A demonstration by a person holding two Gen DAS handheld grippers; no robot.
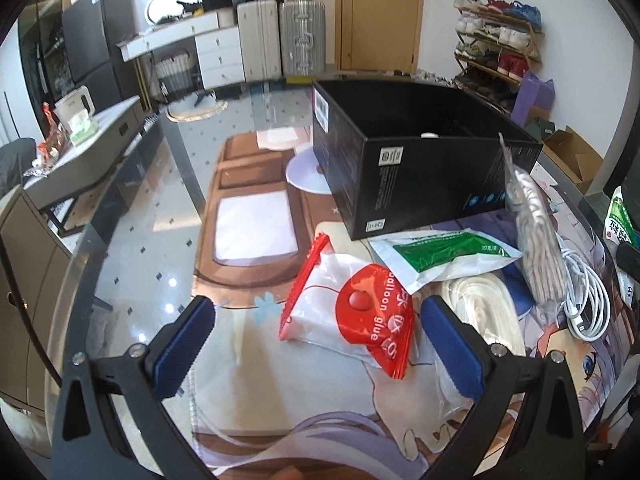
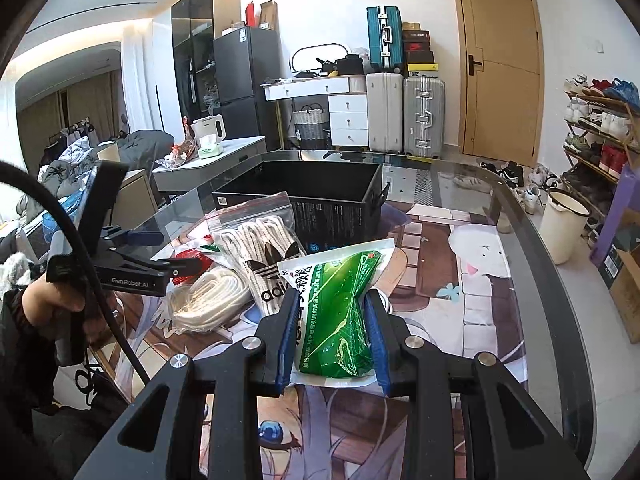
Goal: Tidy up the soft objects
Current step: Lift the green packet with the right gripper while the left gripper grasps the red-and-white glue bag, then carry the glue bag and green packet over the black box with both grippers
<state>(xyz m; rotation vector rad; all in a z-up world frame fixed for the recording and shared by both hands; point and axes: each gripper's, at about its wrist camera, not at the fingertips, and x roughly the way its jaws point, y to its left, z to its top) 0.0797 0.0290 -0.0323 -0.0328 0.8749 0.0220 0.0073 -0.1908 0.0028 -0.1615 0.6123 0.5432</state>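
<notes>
Right gripper loaded, left one lining up on the next pouch.
Left wrist: left gripper (image 1: 316,344) spread wide around red-and-clear plastic balloon-glue pouch (image 1: 352,314) on the mat; should close mid-body.
Right wrist: right gripper (image 2: 334,334) pinching green-and-white plastic sachet (image 2: 338,312); keep it level toward open black cardboard box (image 2: 332,200).

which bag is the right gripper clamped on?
The green-and-white pouch, pinched between the right gripper pads. The adidas zip bag and red balloon-glue bag lie free.
</notes>
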